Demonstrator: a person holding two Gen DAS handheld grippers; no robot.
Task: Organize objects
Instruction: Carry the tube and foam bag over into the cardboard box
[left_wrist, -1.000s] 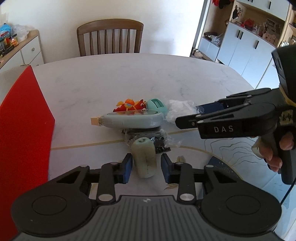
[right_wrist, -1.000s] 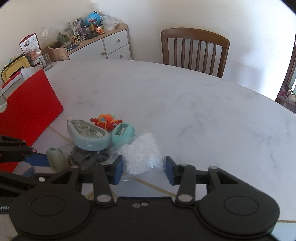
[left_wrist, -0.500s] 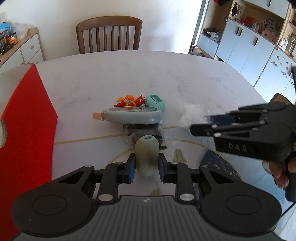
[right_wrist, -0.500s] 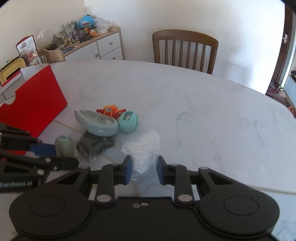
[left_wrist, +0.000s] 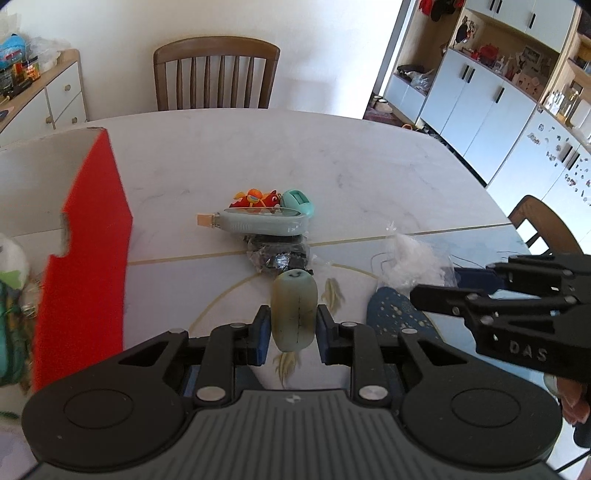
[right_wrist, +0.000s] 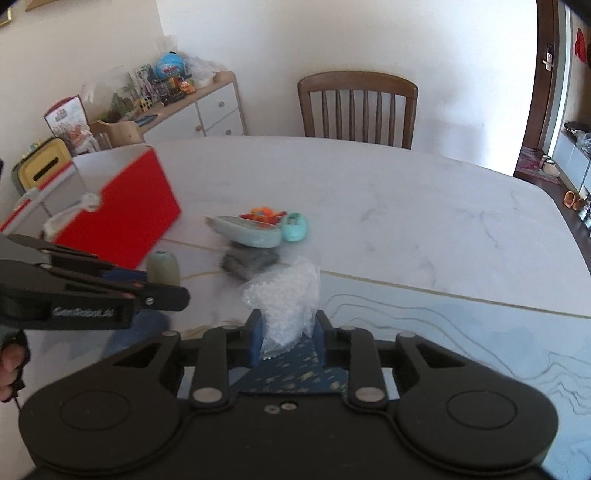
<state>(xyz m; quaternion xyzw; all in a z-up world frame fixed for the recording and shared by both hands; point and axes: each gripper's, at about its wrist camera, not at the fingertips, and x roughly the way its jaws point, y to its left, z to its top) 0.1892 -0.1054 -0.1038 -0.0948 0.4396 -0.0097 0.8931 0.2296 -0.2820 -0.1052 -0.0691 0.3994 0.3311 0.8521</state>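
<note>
both your claws have closed and lifted: left gripper (left_wrist: 290, 330) clamps the pale green capsule (left_wrist: 294, 312), right gripper (right_wrist: 288, 341) the clear bag (right_wrist: 286, 295), bare marble table (right_wrist: 406, 221) ahead.

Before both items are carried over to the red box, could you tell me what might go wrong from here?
1. The right hand-held gripper pinches only the lower part of the clear bag of white beads; the thin plastic could slip out.
2. The left hand-held gripper squeezes the smooth, rounded pale green object, which might pop out.
3. The red box stands on the left, so both grippers heading there may crowd each other at its opening.
</note>
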